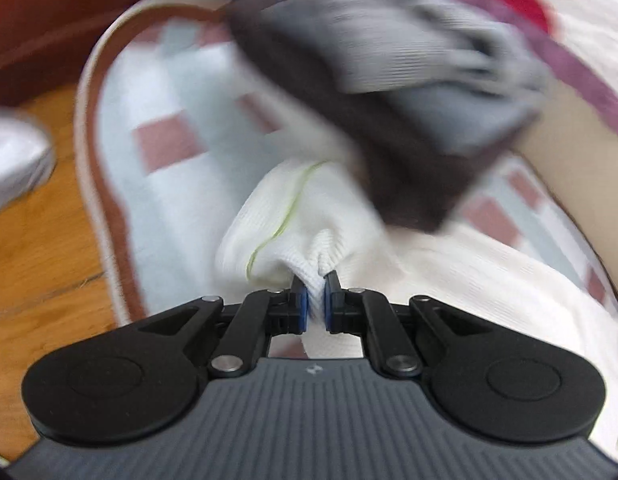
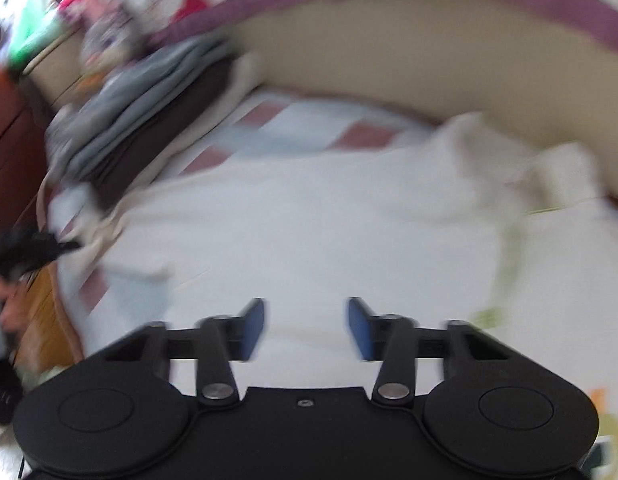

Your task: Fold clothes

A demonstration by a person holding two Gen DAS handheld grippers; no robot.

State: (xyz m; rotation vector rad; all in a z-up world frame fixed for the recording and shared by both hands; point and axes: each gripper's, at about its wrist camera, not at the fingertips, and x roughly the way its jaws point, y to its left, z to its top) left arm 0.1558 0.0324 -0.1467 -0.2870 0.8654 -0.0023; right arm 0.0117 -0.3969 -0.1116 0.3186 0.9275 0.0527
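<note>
Left wrist view: left gripper (image 1: 316, 300) clenched on a bunched edge of the white knit garment (image 1: 305, 216) (thin yellow-green seam line) — garment lies on the checked mat (image 1: 165, 140), touching a grey-and-brown folded stack (image 1: 389, 80). Right gripper (image 2: 307, 328) released — nothing between its pads, hovering above the spread white cloth. Heavy motion blur.

A checked mat (image 1: 165, 144) with a brown border lies on a wooden floor (image 1: 33, 248), beside a cream wall (image 2: 409, 56).
</note>
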